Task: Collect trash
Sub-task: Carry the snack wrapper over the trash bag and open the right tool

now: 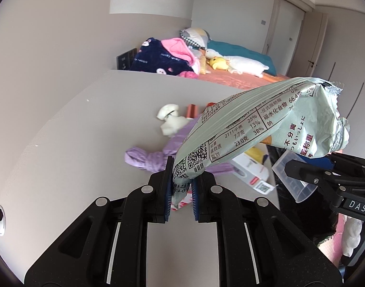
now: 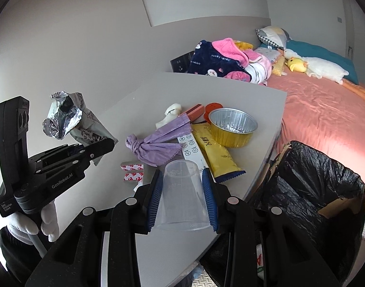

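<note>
Two containers are seen near the right edge of the worktop (image 2: 266, 100): a foil bowl (image 2: 233, 126), gold outside and bare inside, stands on it, and a carton lined with a black trash bag (image 2: 309, 181) is placed just beside that edge, its inside too dark to be read. A clear plastic cup (image 2: 183, 196) is pinched upside down between the blue pads of the right gripper (image 2: 182, 191) and is held above the near edge of the worktop. A pale green snack wrapper (image 1: 254, 129) is clamped by its lower end in the left gripper (image 1: 181, 189), whose pads are pressed together on it; its torn, foil-lined mouth is raised clear of the worktop. A knotted purple bag (image 2: 158, 144), a yellow packet (image 2: 216, 153) and two red-and-white tabs (image 2: 132, 171) are left lying on the worktop beyond the cup.
</note>
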A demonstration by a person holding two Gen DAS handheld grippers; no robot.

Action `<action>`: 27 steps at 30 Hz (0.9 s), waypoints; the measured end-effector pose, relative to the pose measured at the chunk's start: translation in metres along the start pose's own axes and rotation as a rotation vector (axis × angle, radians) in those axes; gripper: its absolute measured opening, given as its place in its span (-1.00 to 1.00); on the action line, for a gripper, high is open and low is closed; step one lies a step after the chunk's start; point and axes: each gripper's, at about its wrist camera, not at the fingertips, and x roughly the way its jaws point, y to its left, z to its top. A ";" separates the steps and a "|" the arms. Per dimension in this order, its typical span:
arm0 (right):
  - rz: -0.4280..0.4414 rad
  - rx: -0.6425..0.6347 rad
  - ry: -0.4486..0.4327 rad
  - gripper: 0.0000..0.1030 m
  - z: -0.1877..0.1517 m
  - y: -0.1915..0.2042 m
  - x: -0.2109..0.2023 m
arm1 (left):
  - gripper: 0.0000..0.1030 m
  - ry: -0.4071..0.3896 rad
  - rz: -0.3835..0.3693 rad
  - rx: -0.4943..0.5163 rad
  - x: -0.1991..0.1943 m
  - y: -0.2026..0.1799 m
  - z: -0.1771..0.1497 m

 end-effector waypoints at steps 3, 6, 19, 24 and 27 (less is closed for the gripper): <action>-0.006 0.012 -0.014 -0.31 -0.003 -0.008 -0.011 | -0.75 0.004 -0.019 0.005 0.001 -0.013 0.000; -0.014 0.027 -0.026 -0.31 -0.006 -0.018 -0.021 | -0.75 0.010 -0.038 0.013 0.004 -0.025 0.000; -0.054 0.074 -0.062 -0.30 -0.017 -0.050 -0.052 | -0.75 0.035 -0.104 0.058 0.014 -0.073 -0.005; -0.079 0.092 -0.074 -0.30 -0.020 -0.062 -0.062 | -0.75 0.042 -0.139 0.076 0.019 -0.091 -0.003; -0.098 0.111 -0.084 -0.30 -0.021 -0.072 -0.068 | -0.75 0.049 -0.164 0.088 0.024 -0.101 -0.002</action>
